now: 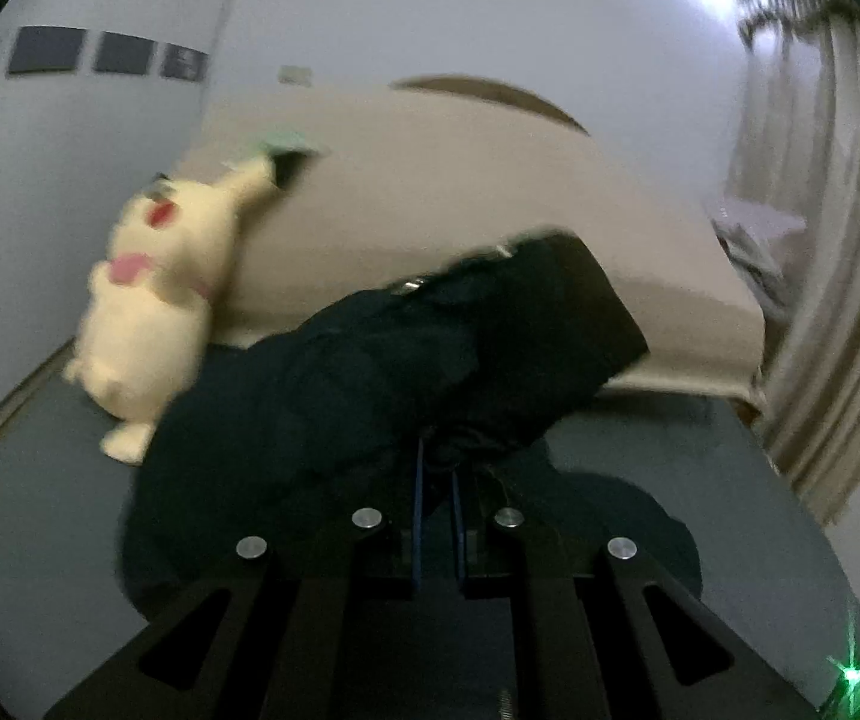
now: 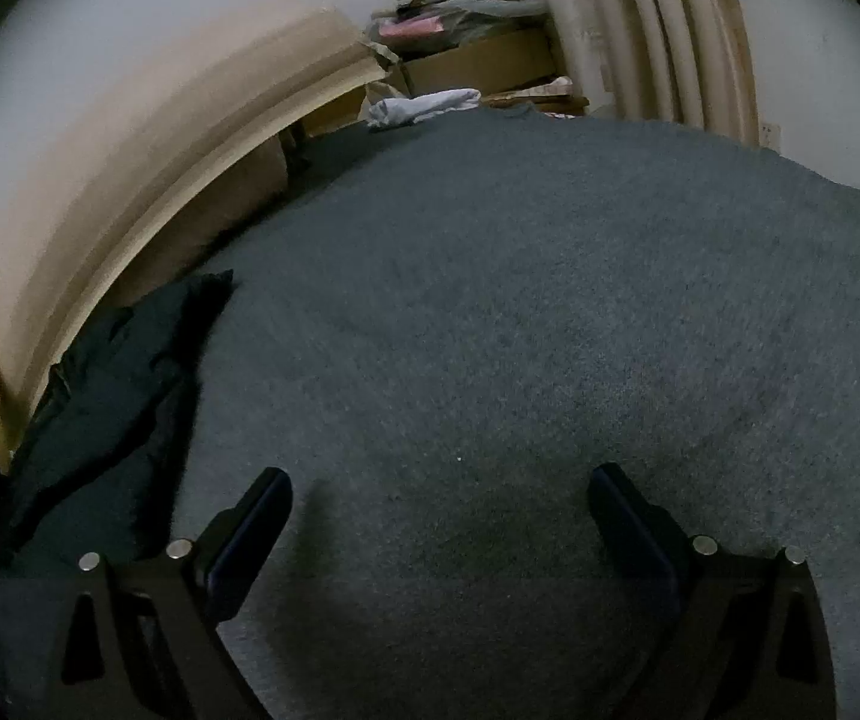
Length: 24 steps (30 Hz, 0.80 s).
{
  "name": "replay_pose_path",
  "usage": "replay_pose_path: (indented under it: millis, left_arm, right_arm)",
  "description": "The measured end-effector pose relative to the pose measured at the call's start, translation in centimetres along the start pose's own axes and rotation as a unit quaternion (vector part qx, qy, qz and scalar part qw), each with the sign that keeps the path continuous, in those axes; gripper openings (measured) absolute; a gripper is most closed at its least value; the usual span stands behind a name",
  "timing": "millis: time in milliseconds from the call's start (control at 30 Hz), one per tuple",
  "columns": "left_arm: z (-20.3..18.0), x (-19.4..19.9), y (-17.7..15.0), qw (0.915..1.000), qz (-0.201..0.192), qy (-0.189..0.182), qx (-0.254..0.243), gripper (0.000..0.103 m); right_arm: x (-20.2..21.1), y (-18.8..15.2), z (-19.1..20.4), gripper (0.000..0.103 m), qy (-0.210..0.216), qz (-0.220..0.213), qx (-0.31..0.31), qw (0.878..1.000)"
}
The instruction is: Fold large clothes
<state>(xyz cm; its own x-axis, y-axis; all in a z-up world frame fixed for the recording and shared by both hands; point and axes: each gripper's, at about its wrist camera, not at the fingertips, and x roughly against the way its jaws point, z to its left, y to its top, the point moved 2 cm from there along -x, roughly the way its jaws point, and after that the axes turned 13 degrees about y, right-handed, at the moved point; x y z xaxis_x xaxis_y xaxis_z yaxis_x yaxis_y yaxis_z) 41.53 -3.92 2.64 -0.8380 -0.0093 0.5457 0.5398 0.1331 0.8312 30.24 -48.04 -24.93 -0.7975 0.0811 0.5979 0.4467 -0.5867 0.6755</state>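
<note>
Grey carpet-like cloth [image 2: 520, 330] covers the wide work surface, which runs up to a tall beige padded headboard [image 1: 460, 192] at the far side, with pale curtains [image 1: 820, 240] hanging at the right and a heap of boxes and folded linens at the far end in the right wrist view. On the left, a cream plush toy [image 1: 148, 300] leans against the headboard, well out of the folding area, so it should not interfere. The left gripper [image 1: 437, 516] has its jaws pinched tight on the dark garment [image 1: 400, 360], a large, dark piece with small metal fittings near its upper edge; the fabric bunches up and drapes away from the pinch, which suggests the grip is there to lift and carry one edge across rather than to press it flat. In the right wrist view the same garment shows as a crumpled dark mass at the left edge, lying on the cloth near the headboard. The right gripper [image 2: 439, 516] hovers over bare cloth with its jaws spread wide and nothing between them, probably readied to take a second edge so the piece can be spread out.
</note>
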Motion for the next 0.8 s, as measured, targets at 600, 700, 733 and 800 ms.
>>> replay_pose_path:
  millis: [600,700,733,800]
  left_arm:
    - [-5.9,-7.4,-6.9,0.9591,0.261,-0.094,-0.056,0.016]
    - [-6.5,-7.1,-6.7,0.9406,0.308,-0.143,-0.003,0.022]
    - [-6.6,-7.0,-6.8,0.9358,0.319,-0.151,0.003,0.025]
    - [-7.7,-6.6,-8.0,0.9285,0.336,-0.158,0.006,0.036]
  right_arm:
    - [0.3,0.4,-0.6,0.101,0.016,-0.006,-0.006,1.0]
    - [0.3,0.4,-0.6,0.101,0.016,-0.006,-0.006,1.0]
    - [0.3,0.4,-0.6,0.101,0.016,-0.006,-0.007,1.0]
    - [0.3,0.4,-0.6,0.101,0.017,-0.006,-0.007,1.0]
